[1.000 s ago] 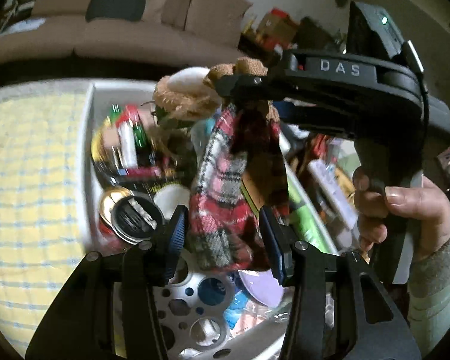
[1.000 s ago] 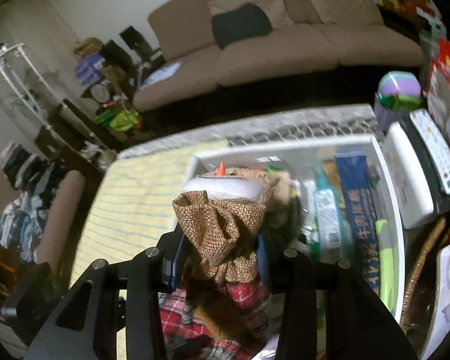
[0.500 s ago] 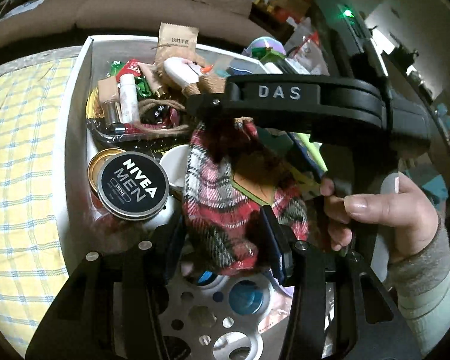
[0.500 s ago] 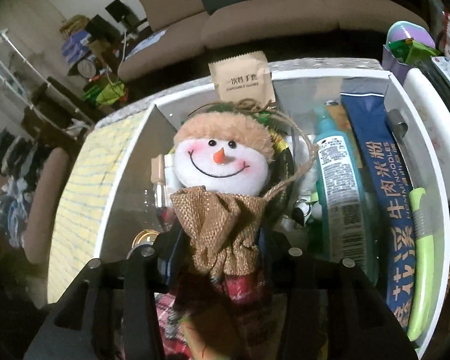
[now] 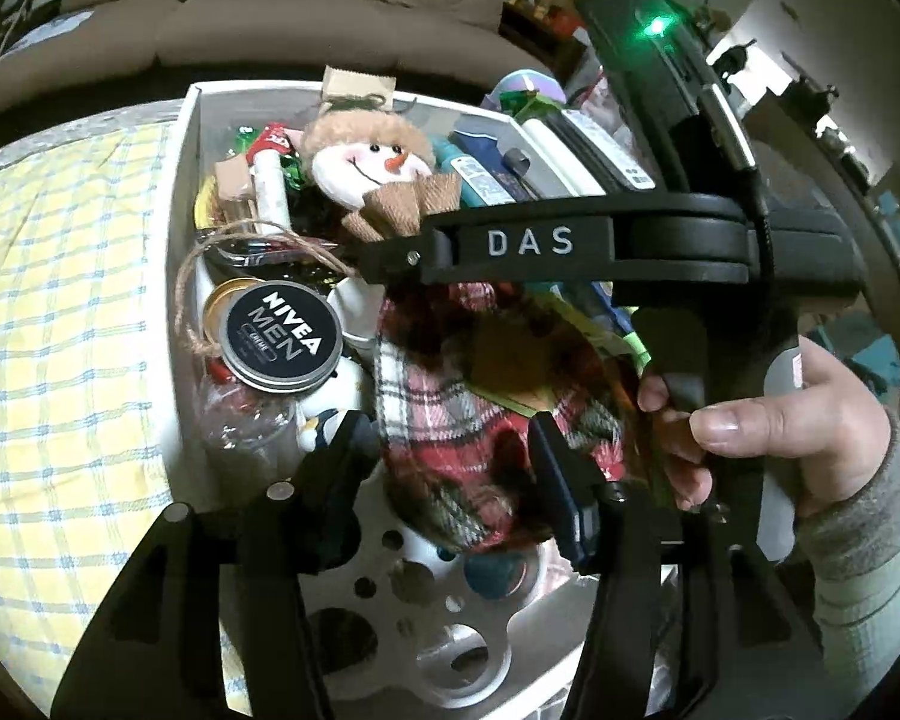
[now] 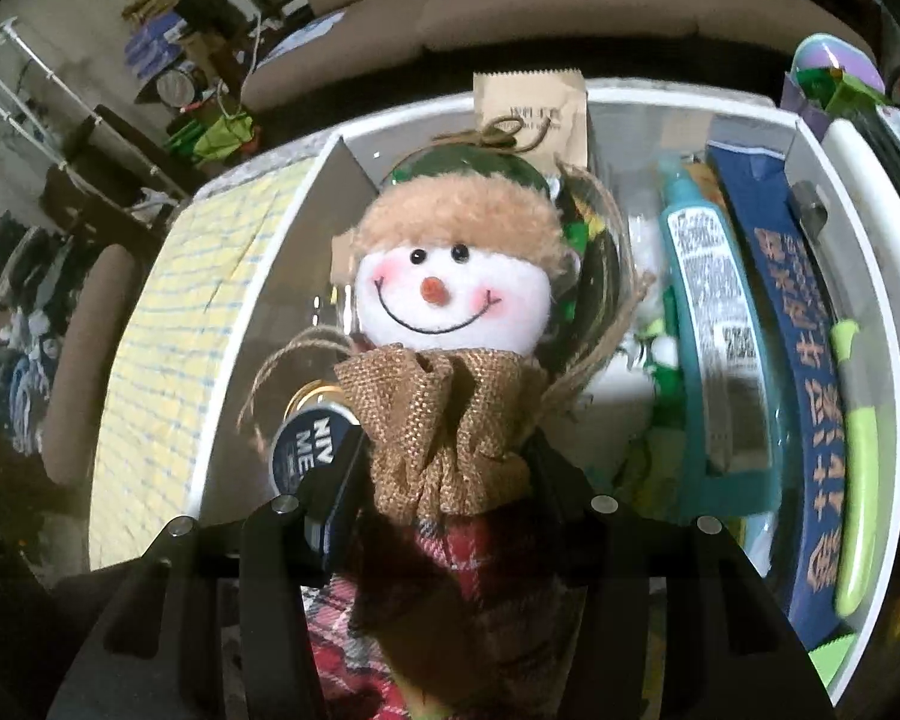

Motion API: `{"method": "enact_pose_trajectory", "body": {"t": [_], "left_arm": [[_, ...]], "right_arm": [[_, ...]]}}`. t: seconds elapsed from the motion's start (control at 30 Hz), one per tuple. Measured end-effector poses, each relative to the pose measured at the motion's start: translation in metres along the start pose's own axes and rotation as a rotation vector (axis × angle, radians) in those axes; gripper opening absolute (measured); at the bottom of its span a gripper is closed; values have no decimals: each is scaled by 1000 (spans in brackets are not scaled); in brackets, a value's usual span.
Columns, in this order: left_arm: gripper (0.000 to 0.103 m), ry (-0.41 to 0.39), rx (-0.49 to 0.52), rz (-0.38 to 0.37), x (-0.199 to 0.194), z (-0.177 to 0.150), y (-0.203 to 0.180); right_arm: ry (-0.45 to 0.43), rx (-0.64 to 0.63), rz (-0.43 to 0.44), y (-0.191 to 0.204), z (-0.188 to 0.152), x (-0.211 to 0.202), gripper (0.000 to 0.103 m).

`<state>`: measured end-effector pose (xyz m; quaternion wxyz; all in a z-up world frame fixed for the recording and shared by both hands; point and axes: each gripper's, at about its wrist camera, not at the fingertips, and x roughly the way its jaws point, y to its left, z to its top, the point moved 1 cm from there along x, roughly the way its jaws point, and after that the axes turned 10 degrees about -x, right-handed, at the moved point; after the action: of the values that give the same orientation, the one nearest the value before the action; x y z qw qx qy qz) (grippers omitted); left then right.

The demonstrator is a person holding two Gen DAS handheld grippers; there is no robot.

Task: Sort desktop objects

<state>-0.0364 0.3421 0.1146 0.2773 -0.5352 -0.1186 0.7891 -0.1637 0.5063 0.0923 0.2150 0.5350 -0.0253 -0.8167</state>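
A snowman doll with a tan fur hat, burlap scarf and red plaid body (image 6: 450,300) is held over a white bin (image 6: 222,372) full of small items. My right gripper (image 6: 444,468) is shut on the doll at its scarf; it shows as the black "DAS" gripper in the left wrist view (image 5: 390,252). My left gripper (image 5: 450,450) is shut on the doll's plaid lower body (image 5: 450,420). The doll's head (image 5: 372,156) points toward the far end of the bin.
In the bin lie a Nivea Men tin (image 5: 279,336), a teal tube (image 6: 714,336), a blue noodle packet (image 6: 804,360), a green pen (image 6: 858,456) and a perforated metal disc (image 5: 426,618). The bin stands on a yellow checked cloth (image 5: 48,312). A sofa (image 6: 540,6) stands behind.
Both grippers have lowered the doll toward the bin and tilted forward, so the doll's face now shows. Both grips are unchanged.
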Motion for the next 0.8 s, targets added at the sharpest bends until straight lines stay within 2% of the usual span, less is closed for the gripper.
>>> {"method": "enact_pose_trajectory", "body": {"t": [0.1,0.17,0.2,0.3,0.4,0.53,0.7,0.8], "left_arm": [[67,-22,-4,24,-8,1,1],[75,-30,-10,33,-13,2,2],[76,-34,-13,35,-14,3,2],[81,-45,-8,54,-18,4,2],[83,-47,0,65,-21,2,-1],[102,-69,19,104,-29,-5,-4],[103,-69,27,145,-36,-15,-8],[103,-101,37,183,-44,-20,-13]], "right_arm": [[-13,33,11,-2,-1,-8,58],[-51,76,26,-6,-1,-20,78],[-85,104,33,-11,-2,-31,79],[-168,163,62,-26,-7,-58,79],[-212,178,56,-35,-17,-78,79],[-198,135,22,-29,-35,-86,78],[-184,100,-22,-20,-64,-89,78],[-195,99,-47,-17,-79,-94,78]]}}
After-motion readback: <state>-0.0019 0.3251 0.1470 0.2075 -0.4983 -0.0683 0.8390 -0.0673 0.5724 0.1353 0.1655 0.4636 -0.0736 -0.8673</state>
